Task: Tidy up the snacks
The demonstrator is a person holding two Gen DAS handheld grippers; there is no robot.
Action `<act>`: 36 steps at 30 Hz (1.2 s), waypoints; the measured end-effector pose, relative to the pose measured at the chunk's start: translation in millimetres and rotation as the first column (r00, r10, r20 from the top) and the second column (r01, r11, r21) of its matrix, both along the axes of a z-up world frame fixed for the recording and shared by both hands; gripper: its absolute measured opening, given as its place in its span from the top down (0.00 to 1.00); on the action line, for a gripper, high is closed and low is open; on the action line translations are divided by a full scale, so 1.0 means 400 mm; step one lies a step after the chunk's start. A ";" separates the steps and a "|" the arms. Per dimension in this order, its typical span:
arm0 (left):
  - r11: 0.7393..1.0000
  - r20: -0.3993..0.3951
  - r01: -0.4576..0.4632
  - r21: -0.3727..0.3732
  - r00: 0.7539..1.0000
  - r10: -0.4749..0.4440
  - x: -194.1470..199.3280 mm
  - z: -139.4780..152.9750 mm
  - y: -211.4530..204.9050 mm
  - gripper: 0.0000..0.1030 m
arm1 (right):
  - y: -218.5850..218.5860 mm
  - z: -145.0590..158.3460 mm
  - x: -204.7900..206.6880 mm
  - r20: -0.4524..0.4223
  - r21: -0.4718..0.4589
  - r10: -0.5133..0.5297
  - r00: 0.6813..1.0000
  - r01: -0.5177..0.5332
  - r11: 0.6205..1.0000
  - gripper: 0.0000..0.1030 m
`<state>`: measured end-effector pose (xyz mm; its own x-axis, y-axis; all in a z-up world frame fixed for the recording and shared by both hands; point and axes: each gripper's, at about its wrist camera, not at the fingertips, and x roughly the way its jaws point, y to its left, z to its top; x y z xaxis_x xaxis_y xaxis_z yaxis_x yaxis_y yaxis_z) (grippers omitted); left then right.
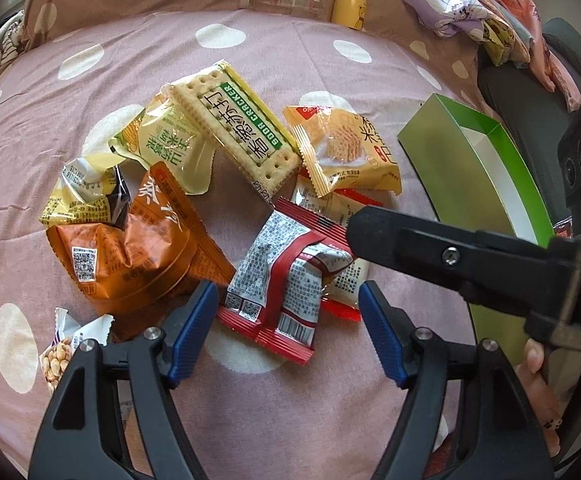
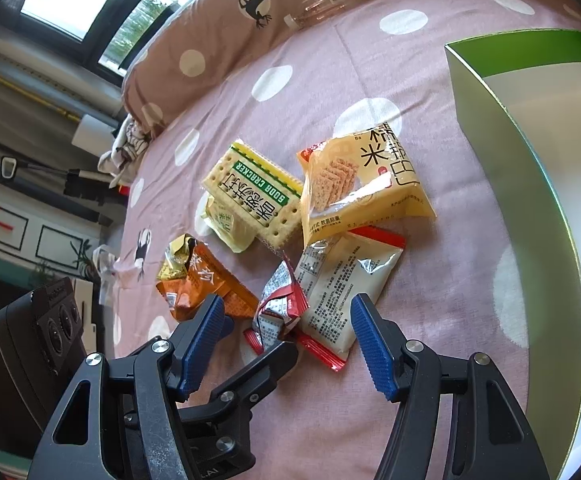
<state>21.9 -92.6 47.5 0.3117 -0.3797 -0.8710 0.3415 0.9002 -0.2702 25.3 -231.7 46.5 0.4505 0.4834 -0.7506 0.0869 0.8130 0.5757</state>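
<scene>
A pile of snack packets lies on the pink dotted bedsheet [image 1: 274,52]. My left gripper [image 1: 288,312] is open, its blue pads either side of a red and silver packet [image 1: 286,276] without pressing it. My right gripper [image 2: 286,320] is open too, above that packet [image 2: 278,304] and a white packet with red edges [image 2: 342,288]. One black finger of the right gripper [image 1: 374,232] reaches in over the white packet [image 1: 326,204]. Around them lie a soda cracker pack [image 1: 234,124], a yellow rice cracker bag [image 1: 346,148] and an orange bag [image 1: 138,252]. An open green box [image 1: 430,140] stands on the right.
A peanut packet [image 1: 66,352] lies at the near left, a yellow and black packet [image 1: 82,192] beside the orange bag. At the back are a clear bottle [image 1: 286,0], a yellow bottle [image 1: 350,4] and crumpled clothes [image 1: 482,12]. A hand [image 1: 534,364] shows lower right.
</scene>
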 end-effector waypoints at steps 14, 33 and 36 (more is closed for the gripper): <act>1.000 -0.057 -0.009 -0.005 0.998 0.009 0.012 -0.029 0.001 0.28 | 0.003 -0.006 -0.003 -0.003 0.003 0.002 1.000 -0.002 1.000 0.36; 0.999 -0.071 -0.038 0.024 0.997 0.040 0.031 -0.051 0.022 0.25 | 0.058 -0.050 0.018 -0.021 0.039 0.051 0.998 -0.050 0.998 0.40; 0.999 -0.075 -0.036 0.003 0.997 0.036 0.037 -0.055 0.028 0.21 | 0.065 -0.061 0.027 -0.024 0.065 0.060 0.998 -0.059 0.996 0.45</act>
